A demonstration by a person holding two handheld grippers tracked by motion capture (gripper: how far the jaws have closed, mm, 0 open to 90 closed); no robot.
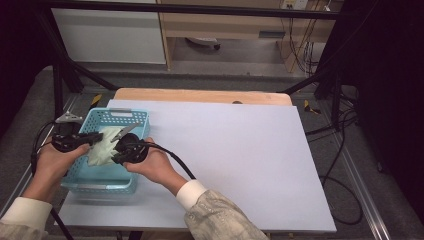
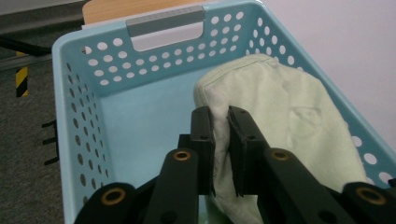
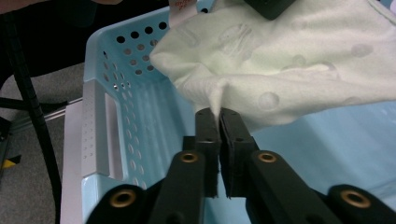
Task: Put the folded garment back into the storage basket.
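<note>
Two grippers share one pale green cloth, a soft towel-like piece with faint round marks pressed into it, and it hangs inside the light blue basket without lying flat on the basket floor. In the left gripper view the left gripper has its black jaws pressed together on a thick folded edge of the cloth, which bulges out above and to the right of them. In the right gripper view the right gripper pinches a thin raised ridge of the cloth, the jaws nearly meeting, with the rest of the fabric spreading away above the basket's perforated wall. From the high view the left gripper and the right gripper sit close together over the basket. That basket stands at the near left corner of a white sheet covering the table, whose wooden edge shows at the far side.
</note>
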